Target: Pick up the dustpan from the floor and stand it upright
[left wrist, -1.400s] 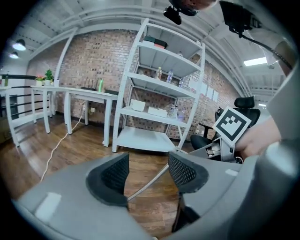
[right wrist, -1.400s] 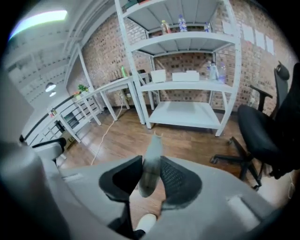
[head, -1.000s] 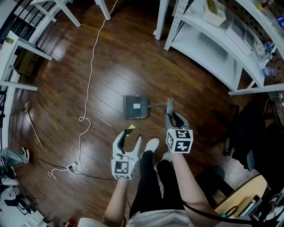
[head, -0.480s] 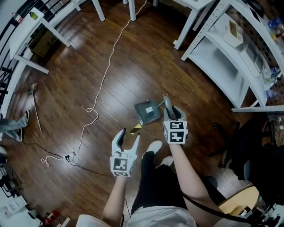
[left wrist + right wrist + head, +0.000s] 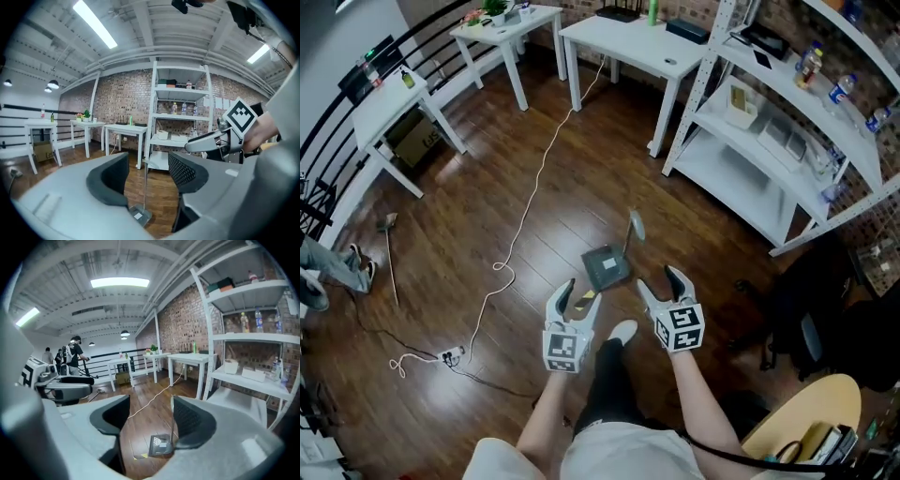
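Dark wooden floor [image 5: 487, 216] bears the dustpan [image 5: 607, 269], upright on its pan, apart from both claws. Left claw [image 5: 578, 295] gapes empty; right claw [image 5: 659, 281] is opening, nothing inside. Seemingly light, stiff, tippy: grip its thin handle [image 5: 628, 242]

Right tongs [image 5: 150, 416] opening, pads clear of the dustpan [image 5: 161, 445]. It sits pan-down on the wood floor [image 5: 140, 420] beyond the gap, handle upright. White cable [image 5: 154, 397] runs toward a white table [image 5: 190, 357]; left tongs [image 5: 61, 385] at left edge.
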`<action>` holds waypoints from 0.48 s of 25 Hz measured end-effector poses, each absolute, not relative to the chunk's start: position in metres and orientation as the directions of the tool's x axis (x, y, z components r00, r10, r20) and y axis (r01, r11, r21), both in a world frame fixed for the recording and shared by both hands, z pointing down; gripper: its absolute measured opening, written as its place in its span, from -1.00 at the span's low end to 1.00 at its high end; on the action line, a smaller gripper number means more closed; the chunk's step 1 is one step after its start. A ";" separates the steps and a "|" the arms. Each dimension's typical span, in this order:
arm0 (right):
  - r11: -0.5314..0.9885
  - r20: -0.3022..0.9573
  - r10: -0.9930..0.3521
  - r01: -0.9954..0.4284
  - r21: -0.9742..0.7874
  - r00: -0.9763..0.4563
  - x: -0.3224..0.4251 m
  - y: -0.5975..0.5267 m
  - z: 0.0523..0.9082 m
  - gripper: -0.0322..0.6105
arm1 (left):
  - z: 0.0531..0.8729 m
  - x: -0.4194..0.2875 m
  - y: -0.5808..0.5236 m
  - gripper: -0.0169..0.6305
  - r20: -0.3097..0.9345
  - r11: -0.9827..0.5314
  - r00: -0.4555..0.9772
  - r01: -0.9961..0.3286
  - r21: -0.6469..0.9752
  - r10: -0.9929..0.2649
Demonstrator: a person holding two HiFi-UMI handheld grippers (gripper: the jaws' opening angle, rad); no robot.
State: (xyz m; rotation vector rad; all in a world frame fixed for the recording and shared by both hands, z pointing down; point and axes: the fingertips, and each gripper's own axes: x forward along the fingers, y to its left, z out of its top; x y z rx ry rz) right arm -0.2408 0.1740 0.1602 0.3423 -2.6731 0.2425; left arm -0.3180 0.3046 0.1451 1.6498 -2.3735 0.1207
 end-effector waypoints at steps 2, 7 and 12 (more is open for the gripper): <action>0.939 0.357 -0.244 -0.311 -0.143 -0.901 -0.187 0.205 0.133 -0.03 | 0.118 -0.273 0.318 -0.09 0.214 0.315 -0.308 -0.949 0.001 -0.927; 0.933 0.239 -0.285 -0.326 -0.151 -0.928 -0.033 0.301 0.068 0.02 | 0.047 -0.133 0.391 -0.09 0.143 0.279 -0.279 -0.960 -0.021 -0.949; 0.945 0.172 -0.285 -0.306 -0.113 -0.943 0.047 0.371 0.003 0.02 | -0.022 -0.050 0.455 -0.08 0.117 0.284 -0.280 -0.958 0.024 -0.953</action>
